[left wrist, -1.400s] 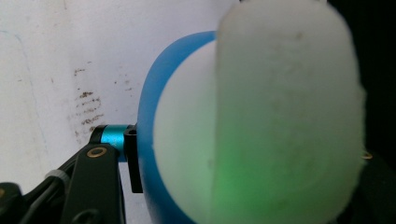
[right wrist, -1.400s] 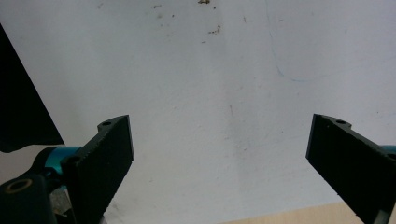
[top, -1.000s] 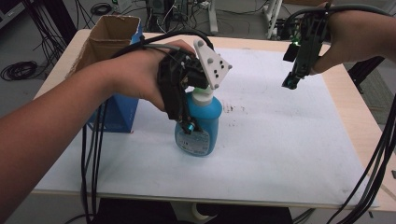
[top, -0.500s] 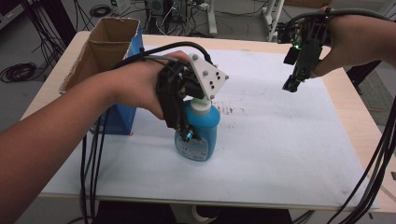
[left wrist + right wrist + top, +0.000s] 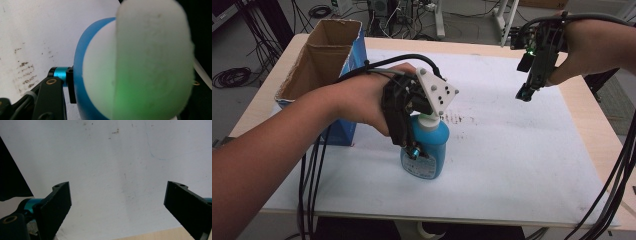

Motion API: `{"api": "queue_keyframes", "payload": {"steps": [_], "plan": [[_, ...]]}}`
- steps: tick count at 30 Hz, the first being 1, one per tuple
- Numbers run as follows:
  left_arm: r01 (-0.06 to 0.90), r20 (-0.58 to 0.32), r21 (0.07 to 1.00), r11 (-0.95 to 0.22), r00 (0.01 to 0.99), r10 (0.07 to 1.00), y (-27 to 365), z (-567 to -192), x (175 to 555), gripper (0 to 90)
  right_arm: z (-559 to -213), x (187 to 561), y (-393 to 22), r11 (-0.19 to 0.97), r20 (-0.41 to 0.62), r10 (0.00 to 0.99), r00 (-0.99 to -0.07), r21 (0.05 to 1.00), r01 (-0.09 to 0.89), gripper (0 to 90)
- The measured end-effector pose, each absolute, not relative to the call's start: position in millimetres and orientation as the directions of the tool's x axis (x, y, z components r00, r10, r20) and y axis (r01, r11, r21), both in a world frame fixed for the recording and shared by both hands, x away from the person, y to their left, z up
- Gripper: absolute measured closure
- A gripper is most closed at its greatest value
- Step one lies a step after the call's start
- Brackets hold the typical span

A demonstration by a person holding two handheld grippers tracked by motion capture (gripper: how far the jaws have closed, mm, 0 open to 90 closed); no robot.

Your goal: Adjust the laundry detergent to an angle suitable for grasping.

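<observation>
The left gripper [image 5: 412,142] is clamped on the blue bottle [image 5: 426,150], high up by the shoulder beneath its white cap [image 5: 428,121]; in the left gripper view the cap [image 5: 147,62] and the blue shoulder crowd the lens, and one black jaw shows pressed to the bottle's side. Compared with a second ago, the hand and the bottle have drifted slightly toward 12 o'clock on the table, and the bottle now stands nearly upright rather than leaning; its base looks about level with the white sheet [image 5: 522,165], though whether it is just off the surface or resting on it I cannot tell. My reading is that the grasp is complete and the carry is only beginning.

The bottle sits near the middle of the sheet, and the open cardboard box [image 5: 324,60] lies at about 10 o'clock from it, close by. If the box is the goal, the bottle still has to rise above the rim before moving over.

The right gripper [image 5: 526,92] has not shifted; it hangs at about 2 o'clock from the bottle, well apart, above the sheet. Its jaws stand wide open with nothing between them, bare sheet [image 5: 117,177] showing through the gap in the right gripper view.
</observation>
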State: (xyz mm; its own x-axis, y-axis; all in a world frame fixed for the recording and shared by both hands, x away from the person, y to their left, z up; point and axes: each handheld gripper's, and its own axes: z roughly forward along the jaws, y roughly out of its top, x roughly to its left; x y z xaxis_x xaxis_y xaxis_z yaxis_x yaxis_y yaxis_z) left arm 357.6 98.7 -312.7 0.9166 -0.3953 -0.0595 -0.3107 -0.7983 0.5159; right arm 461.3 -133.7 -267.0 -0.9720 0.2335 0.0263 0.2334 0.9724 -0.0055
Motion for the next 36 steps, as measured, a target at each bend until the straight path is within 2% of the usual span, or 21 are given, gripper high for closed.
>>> {"api": "queue_keyframes", "payload": {"steps": [10, 12, 21, 25, 36], "plan": [[-0.288, -0.068, 0.525, -0.801, 0.924, -0.377, 98, -310, 357, 36.2, -267, 461, -135, 0.973, 0.027, 0.232, -0.972, -0.001, 0.232, 6.6], [-0.282, -0.072, 0.519, -0.807, 0.926, -0.370, 99, -309, 357, 32.7, -267, 461, -136, 0.972, 0.027, 0.233, -0.972, 0.000, 0.233, 6.6], [-0.253, -0.087, 0.507, -0.824, 0.936, -0.341, 101, -305, 355, 28.8, -268, 461, -138, 0.971, 0.031, 0.239, -0.971, 0.000, 0.239, 6.6], [-0.227, -0.101, 0.502, -0.835, 0.943, -0.317, 107, -300, 357, 25.3, -268, 461, -135, 0.973, 0.030, 0.230, -0.973, 0.002, 0.230, 6.6], [-0.195, -0.101, 0.477, -0.857, 0.956, -0.274, 119, -278, 360, 22.6, -269, 462, -134, 0.974, 0.035, 0.227, -0.973, 0.005, 0.227, 6.6]]}}
